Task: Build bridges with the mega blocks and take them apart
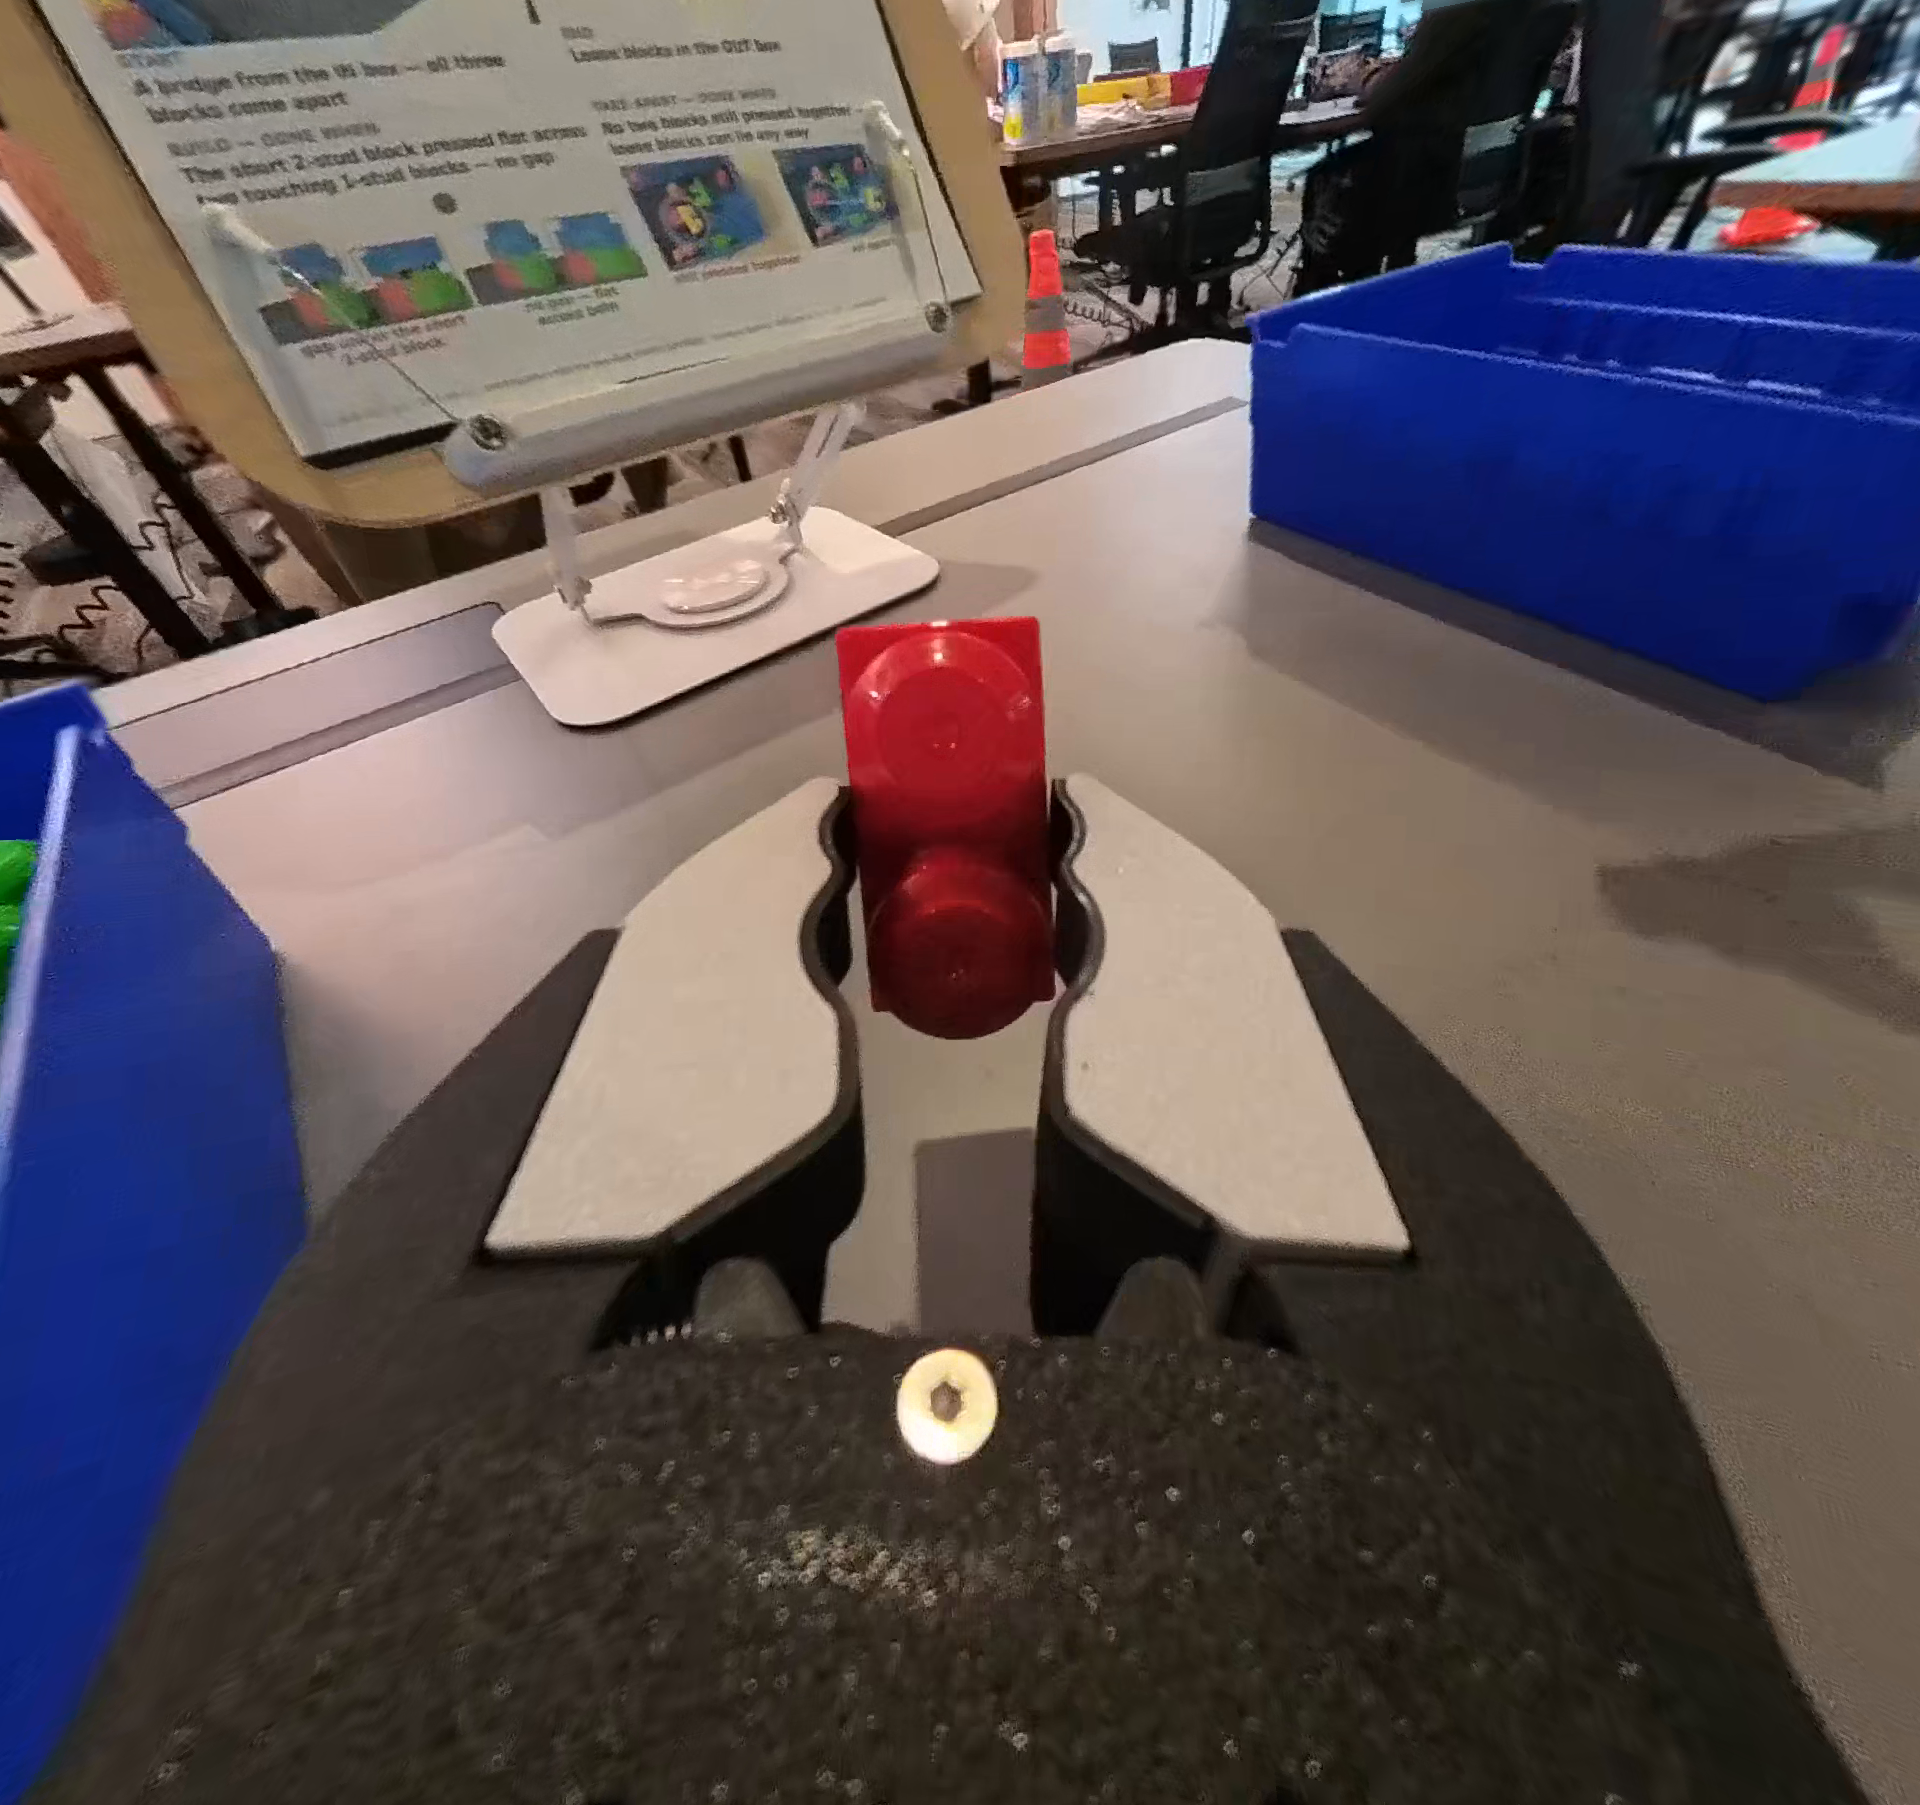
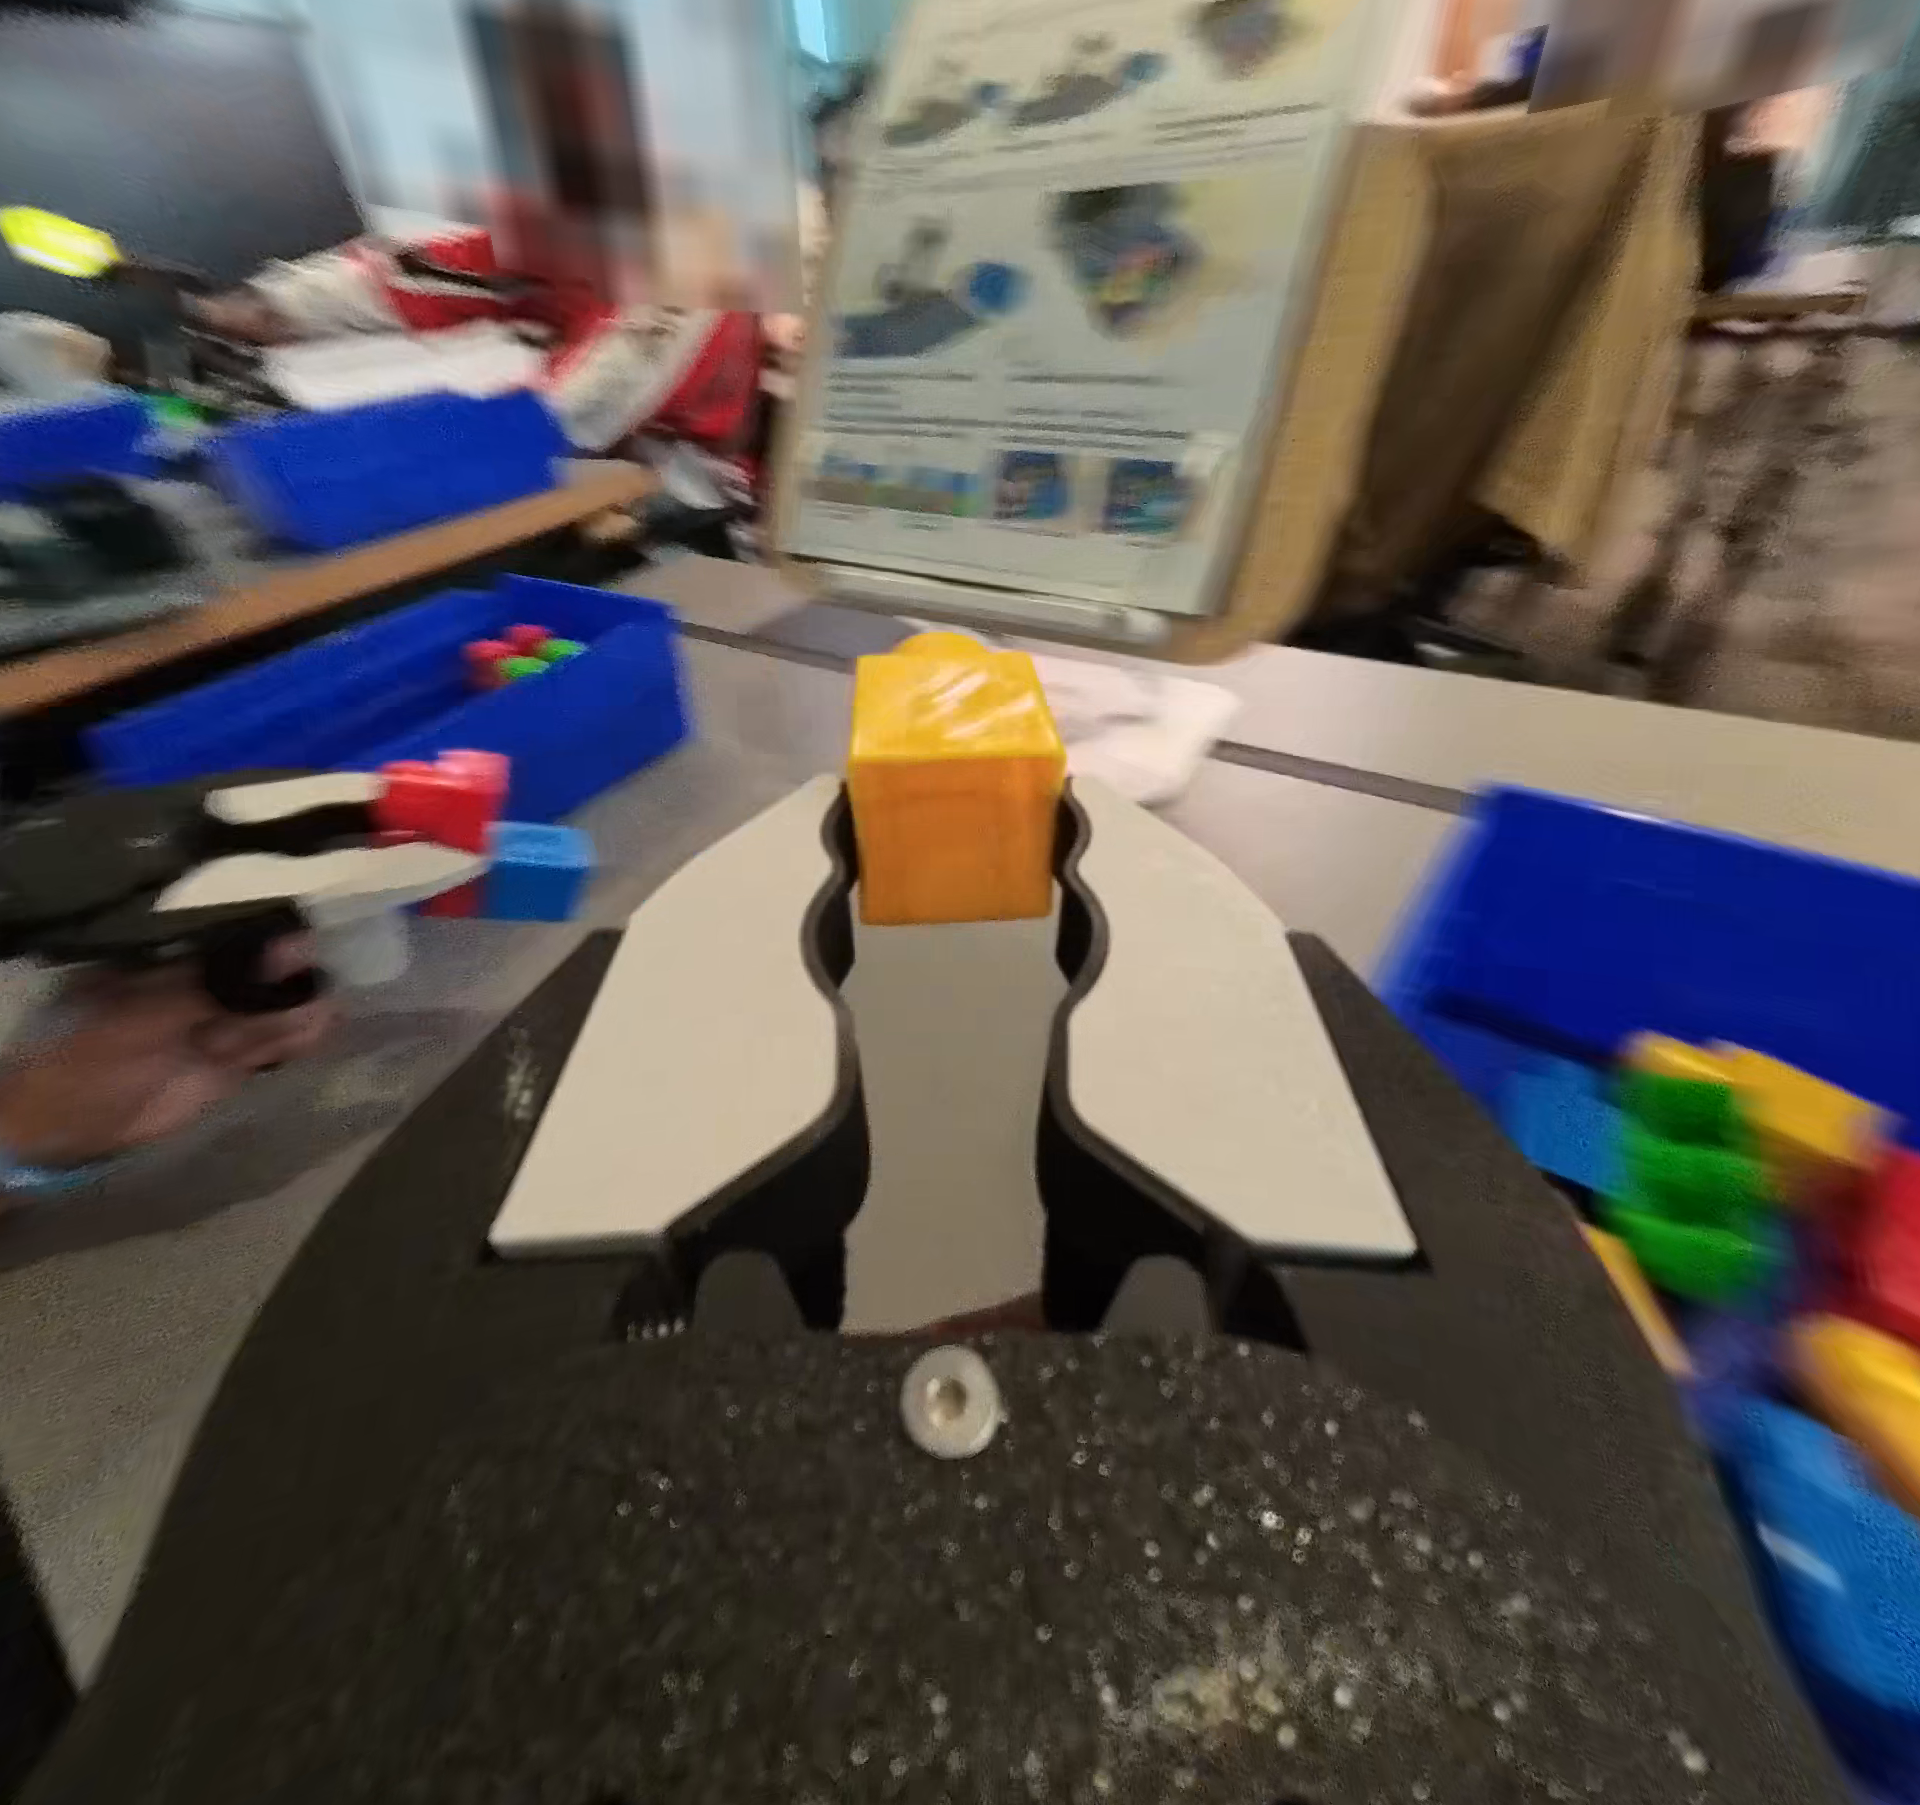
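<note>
A sheet stand (image 1: 717, 602) sits at the tabletop's (image 1: 1403, 872) far edge. One bin (image 1: 1579, 467) lies toward the far right corner, another bin (image 1: 135, 1080) at the left edge. In the right wrist view, a heap of blocks (image 2: 1745, 1194) fills the right-hand bin.

Print stood on one thing only — the instruction sheet (image 1: 540, 145) on its stand (image 1: 717, 612), with headings and captions under small photos; blurred in the right wrist view.
</note>
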